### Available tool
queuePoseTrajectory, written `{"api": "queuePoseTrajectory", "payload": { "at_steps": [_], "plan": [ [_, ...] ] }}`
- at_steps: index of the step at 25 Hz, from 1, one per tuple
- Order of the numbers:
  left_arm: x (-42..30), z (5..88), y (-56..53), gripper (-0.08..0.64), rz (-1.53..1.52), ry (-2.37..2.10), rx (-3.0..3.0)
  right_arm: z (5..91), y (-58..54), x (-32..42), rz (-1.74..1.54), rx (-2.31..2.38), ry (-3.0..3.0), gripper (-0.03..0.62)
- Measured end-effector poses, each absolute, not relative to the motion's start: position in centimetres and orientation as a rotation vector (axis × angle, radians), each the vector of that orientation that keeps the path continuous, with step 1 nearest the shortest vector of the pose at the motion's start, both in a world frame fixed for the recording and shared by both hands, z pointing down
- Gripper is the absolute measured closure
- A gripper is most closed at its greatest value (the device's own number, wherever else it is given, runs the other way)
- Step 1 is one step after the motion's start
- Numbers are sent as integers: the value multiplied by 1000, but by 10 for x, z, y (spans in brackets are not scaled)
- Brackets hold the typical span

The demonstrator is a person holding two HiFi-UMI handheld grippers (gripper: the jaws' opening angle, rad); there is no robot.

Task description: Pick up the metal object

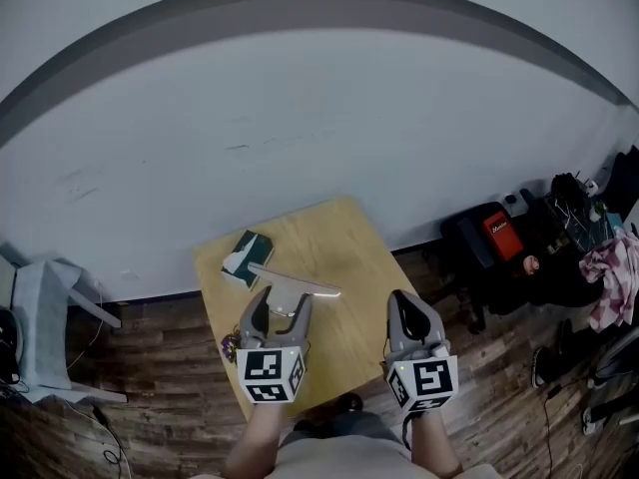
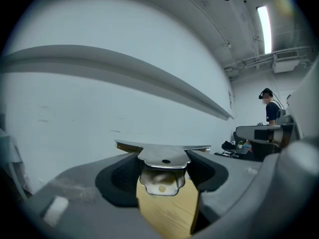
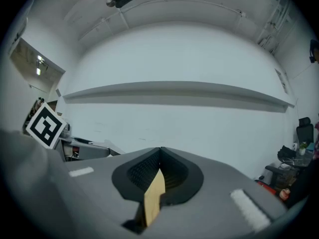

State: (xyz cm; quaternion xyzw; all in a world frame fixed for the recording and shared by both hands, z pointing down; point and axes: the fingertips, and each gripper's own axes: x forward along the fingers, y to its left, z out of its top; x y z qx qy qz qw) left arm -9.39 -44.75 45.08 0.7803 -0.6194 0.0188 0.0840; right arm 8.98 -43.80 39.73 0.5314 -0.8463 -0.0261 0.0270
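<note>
The left gripper [image 2: 163, 155] has its jaws set fairly wide but pinching the metal object [image 2: 164, 159], a flat, shiny T-shaped piece. The pads bear only on the side edges of its narrow stem. The long crossbar sticks out past the tips at 12 o'clock, unsupported. In the head view the piece seems to hang clear of the table [image 1: 344, 242], so the pick-up looks nearly done.

The main risk is that narrow hold. Smooth metal gripped by thin edges can swivel or slide, and the overhanging bar would pull the front down. A quick tilt or jolt could drop it onto the table or past the edge to the floor [image 1: 160, 367].

The green box [image 1: 246, 255] lies near the bar at 11 o'clock; a swing that way could knock it.

The right gripper [image 3: 160, 151], at 3 o'clock from the left one, has its jaws pressed together and empty, so it offers no backup.
</note>
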Motion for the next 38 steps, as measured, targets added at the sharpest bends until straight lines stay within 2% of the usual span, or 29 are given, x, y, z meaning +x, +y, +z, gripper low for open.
{"api": "queuePoseTrajectory", "payload": {
  "at_steps": [17, 38],
  "plan": [
    [-110, 379, -389, 260, -61, -1905, 2531, 366, -369, 113, -168, 1876, -2507, 591],
    [-126, 337, -324, 259, -250, -1933, 2582, 342, -287, 142, -257, 2042, -2427, 591]
  ]
}}
